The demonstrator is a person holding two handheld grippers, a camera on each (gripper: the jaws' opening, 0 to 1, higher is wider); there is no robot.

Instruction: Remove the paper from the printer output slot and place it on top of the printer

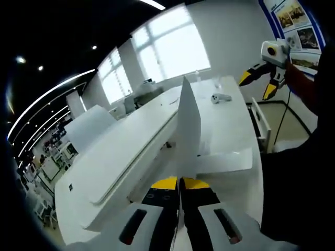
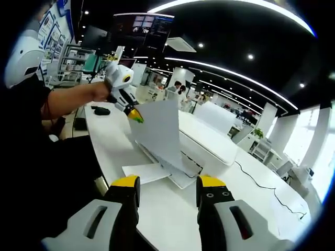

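Note:
My left gripper [image 1: 180,184] is shut on the lower edge of a white sheet of paper [image 1: 188,123], which stands upright and edge-on in the left gripper view. In the right gripper view the same sheet [image 2: 157,130] hangs in the air in front of the white printer [image 2: 209,138], pinched at its upper left corner by the left gripper [image 2: 135,115]. The printer [image 1: 112,157] lies low and flat on the white table [image 1: 230,125]. My right gripper [image 2: 167,184] is open and empty, short of the printer's front tray [image 2: 180,177]. It shows at upper right [image 1: 257,86], away from the paper.
Another white sheet [image 2: 141,172] lies flat on the table by the printer's front. A small white device [image 1: 221,97] sits further along the table, a black mouse [image 2: 102,110] at the far end, and a cable [image 2: 256,180] runs right of the printer. The person's sleeve [image 2: 47,136] is at left.

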